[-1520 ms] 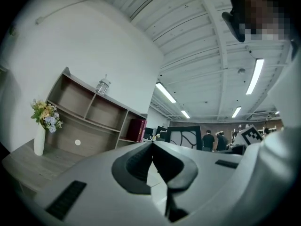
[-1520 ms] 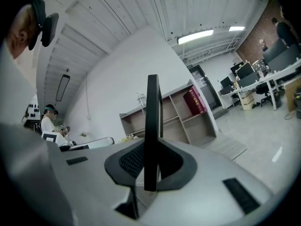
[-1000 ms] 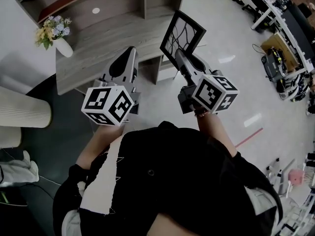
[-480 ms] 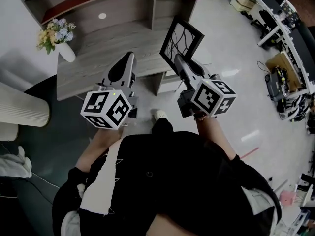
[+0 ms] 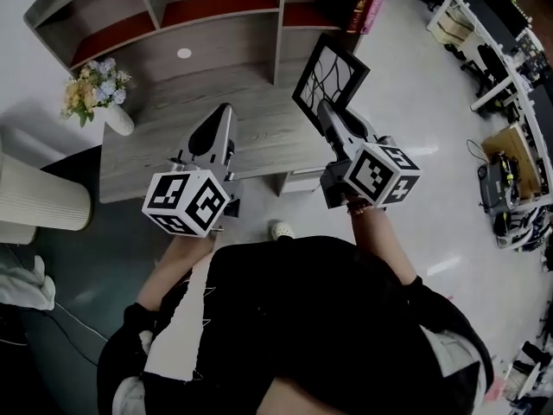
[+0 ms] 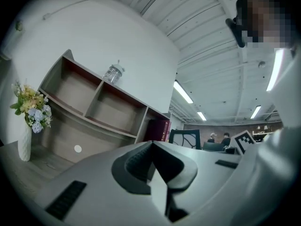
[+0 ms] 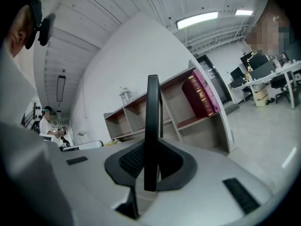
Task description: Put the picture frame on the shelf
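Since the frame (image 5: 329,70) isn't on the shelf (image 5: 220,5) yet, I'd call this the carry step. The right gripper (image 5: 326,111) has its fingers clamped on the frame's lower edge, upper centre, over the worktop (image 5: 164,145). The left gripper (image 5: 223,112) has its fingers together, nothing in them. Next I'd reach across and stand it in a free compartment, clear of the books (image 5: 370,3).

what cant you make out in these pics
- The picture frame: the right gripper view shows it edge-on, so its image is unseen there. In the head view the right gripper covers its lower edge.
- The books on the shelf: titles too small in every view.
- The jar atop the shelf: contents too small in the left gripper view.
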`<action>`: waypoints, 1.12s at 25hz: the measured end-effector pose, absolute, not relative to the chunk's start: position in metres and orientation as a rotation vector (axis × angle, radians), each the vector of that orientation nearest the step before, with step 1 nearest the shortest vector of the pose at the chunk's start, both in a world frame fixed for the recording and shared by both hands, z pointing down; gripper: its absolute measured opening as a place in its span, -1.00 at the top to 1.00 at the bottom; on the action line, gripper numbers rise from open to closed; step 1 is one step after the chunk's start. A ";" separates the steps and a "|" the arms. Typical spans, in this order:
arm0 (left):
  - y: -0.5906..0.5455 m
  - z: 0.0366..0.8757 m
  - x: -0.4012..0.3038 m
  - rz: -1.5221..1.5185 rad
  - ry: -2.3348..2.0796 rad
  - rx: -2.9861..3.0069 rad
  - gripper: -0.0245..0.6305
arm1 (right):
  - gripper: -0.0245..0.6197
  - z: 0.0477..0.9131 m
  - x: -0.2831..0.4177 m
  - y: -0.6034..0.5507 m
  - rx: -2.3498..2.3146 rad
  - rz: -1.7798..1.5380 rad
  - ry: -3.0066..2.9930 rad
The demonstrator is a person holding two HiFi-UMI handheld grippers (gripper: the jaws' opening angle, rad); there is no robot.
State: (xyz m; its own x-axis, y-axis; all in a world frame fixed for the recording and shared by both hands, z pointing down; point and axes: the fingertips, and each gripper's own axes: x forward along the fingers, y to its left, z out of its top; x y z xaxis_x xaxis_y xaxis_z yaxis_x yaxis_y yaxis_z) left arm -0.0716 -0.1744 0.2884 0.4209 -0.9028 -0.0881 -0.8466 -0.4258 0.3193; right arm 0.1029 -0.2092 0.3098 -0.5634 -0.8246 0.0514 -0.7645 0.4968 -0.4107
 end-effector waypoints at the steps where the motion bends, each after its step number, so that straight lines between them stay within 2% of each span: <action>1: -0.182 0.287 -0.070 -0.363 -1.547 2.452 0.89 | 0.76 0.308 0.105 -0.219 -1.373 -0.586 2.589; 16: -0.277 0.285 -0.040 -0.366 -1.664 2.411 0.89 | 0.76 0.309 0.128 -0.337 -1.235 -0.596 2.673; 28: -0.272 0.292 -0.081 -0.324 -1.881 2.285 0.89 | 0.76 0.324 0.100 -0.431 -1.011 -0.857 2.774</action>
State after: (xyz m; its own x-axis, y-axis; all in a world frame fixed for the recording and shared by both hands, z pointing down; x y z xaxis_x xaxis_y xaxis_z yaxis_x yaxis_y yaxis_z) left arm -0.0808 -0.2722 0.2925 0.1837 -0.9810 -0.0624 -0.9454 -0.1937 0.2622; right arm 0.1005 -0.4310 0.3238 -0.7816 -0.6116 0.1226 -0.5741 0.6285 -0.5248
